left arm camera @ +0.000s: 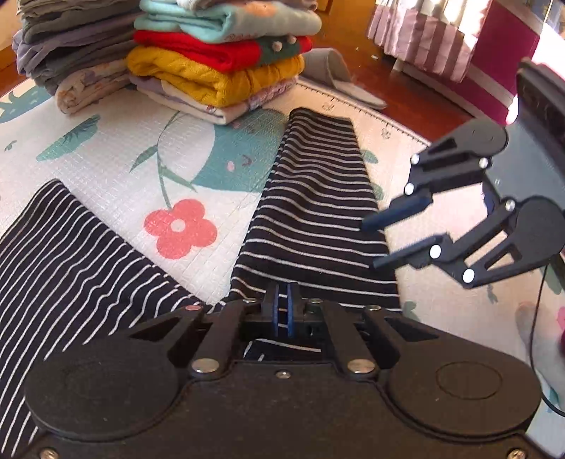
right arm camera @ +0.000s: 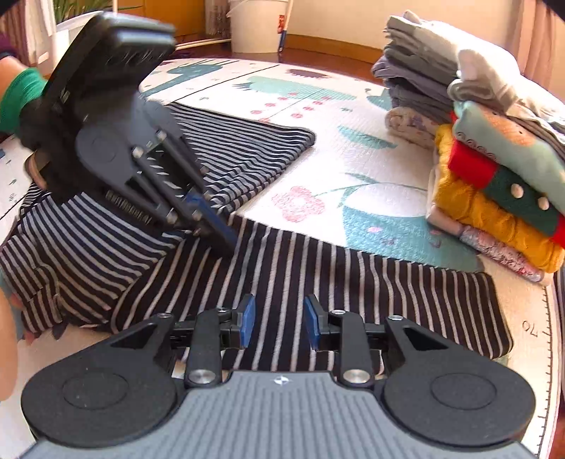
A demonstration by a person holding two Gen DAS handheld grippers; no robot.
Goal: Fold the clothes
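A black garment with thin white stripes [left arm camera: 310, 197] lies on the play mat, its two legs spread in a V; one leg [left arm camera: 70, 247] runs off to the left. My left gripper [left arm camera: 283, 303] is shut at the point where the legs meet, blue pads pinched on the striped fabric. The right wrist view shows that left gripper [right arm camera: 229, 243] angled down with its tip on the striped garment [right arm camera: 317, 268]. My right gripper [right arm camera: 277, 321] is open, low over the nearer leg, with nothing between the pads. The left wrist view has this right gripper [left arm camera: 374, 243] at the leg's right edge.
Two stacks of folded clothes [left arm camera: 219, 70] [right arm camera: 494, 183] stand at the far side of the patterned play mat [left arm camera: 123, 148] [right arm camera: 353, 151]. A grey slipper [left arm camera: 339, 77] lies at the mat's edge on wooden floor. A white bucket [right arm camera: 257, 24] stands beyond the mat. A green sleeve [right arm camera: 21, 95] shows behind the left gripper.
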